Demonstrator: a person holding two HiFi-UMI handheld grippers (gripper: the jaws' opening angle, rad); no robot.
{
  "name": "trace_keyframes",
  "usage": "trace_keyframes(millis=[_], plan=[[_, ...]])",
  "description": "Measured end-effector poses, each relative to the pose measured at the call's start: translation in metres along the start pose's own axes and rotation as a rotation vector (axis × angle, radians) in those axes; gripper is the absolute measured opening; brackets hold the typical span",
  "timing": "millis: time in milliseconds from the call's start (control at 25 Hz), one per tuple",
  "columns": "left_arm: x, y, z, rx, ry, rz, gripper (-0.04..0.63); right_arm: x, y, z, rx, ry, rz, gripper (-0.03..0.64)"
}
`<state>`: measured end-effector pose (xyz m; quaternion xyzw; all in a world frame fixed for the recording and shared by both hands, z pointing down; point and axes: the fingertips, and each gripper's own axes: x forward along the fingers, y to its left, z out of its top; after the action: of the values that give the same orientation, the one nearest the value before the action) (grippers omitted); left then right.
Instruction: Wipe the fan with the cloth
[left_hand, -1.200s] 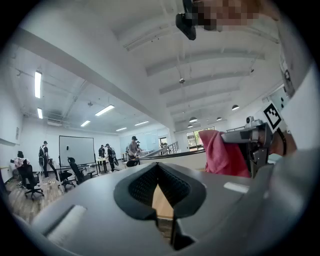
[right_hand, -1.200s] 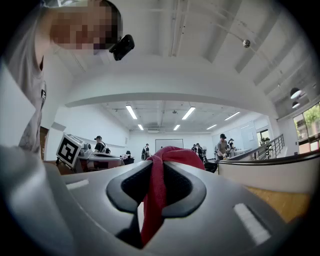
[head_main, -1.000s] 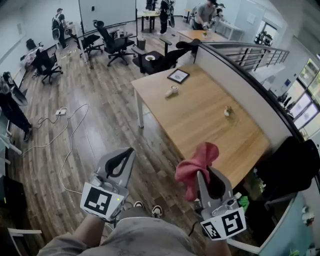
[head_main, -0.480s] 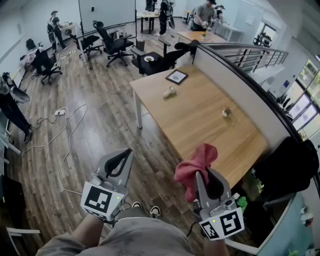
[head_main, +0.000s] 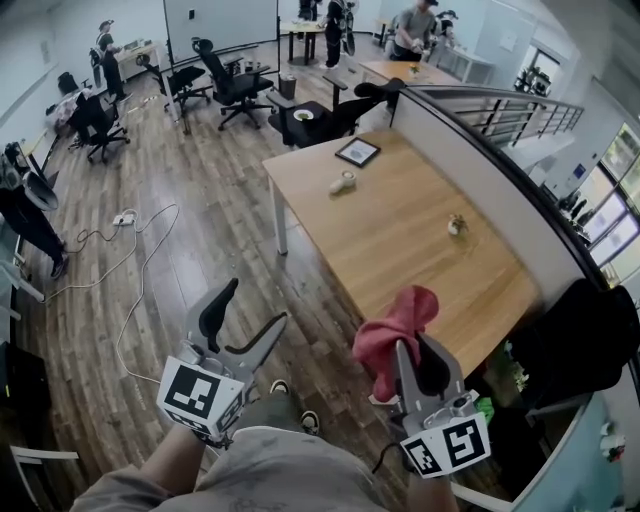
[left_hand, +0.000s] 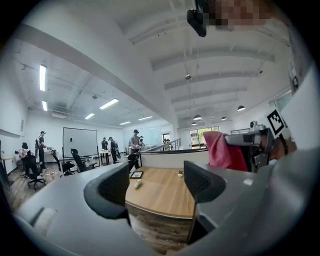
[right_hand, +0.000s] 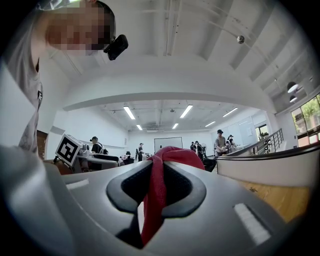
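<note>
In the head view the grey left gripper (head_main: 255, 305) sits at about 7 o'clock, above the brown wood-plank floor (head_main: 200, 230). Its black-padded jaws are opening, and the left gripper view shows only air between them (left_hand: 157, 182), with the table far beyond. The grey right gripper (head_main: 410, 350) sits at about 5 o'clock with its jaws pressed together on a crumpled pinkish-red cloth (head_main: 395, 325). The right gripper view shows a strip of that cloth pinched in the narrow slot between the pads (right_hand: 156, 182), with the rest bunched above the jaw tips towards 12 o'clock. Each gripper carries a cube with black-and-white square markers at the end nearest the person. The two grippers are side by side and apart. A long light-wood table (head_main: 420, 250) runs from the picture's centre out towards 1 o'clock, backed by a grey partition wall (head_main: 470, 150) on its 3 o'clock side. On the table, well apart from both grippers, lie a dark framed picture (head_main: 357, 151) at the far end, a small white object (head_main: 343, 181) just beside it that is too small to identify, and a small potted plant (head_main: 457, 223) near the partition. Black office chairs (head_main: 225, 85) stand at 11 o'clock, and a white cable (head_main: 140, 270) trails over the floor at 9 o'clock.
</note>
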<state>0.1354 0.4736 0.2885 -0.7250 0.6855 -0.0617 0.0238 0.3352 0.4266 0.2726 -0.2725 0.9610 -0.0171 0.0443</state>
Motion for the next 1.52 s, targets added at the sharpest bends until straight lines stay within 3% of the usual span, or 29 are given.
trace_keyframes(millis=[360,680,1520], plan=[[0.03,0.02,-0.014,0.003,0.032,0.017,0.345,0.032,-0.022,-0.008,0.017,0.004,0.014,0.064],[0.08,0.062,-0.026,-0.01,0.055,0.011,0.35,0.095,-0.047,-0.021,0.002,0.04,0.004,0.064],[0.249,0.269,-0.031,-0.027,0.088,-0.08,0.348,0.333,-0.105,-0.024,-0.02,0.103,-0.166,0.064]])
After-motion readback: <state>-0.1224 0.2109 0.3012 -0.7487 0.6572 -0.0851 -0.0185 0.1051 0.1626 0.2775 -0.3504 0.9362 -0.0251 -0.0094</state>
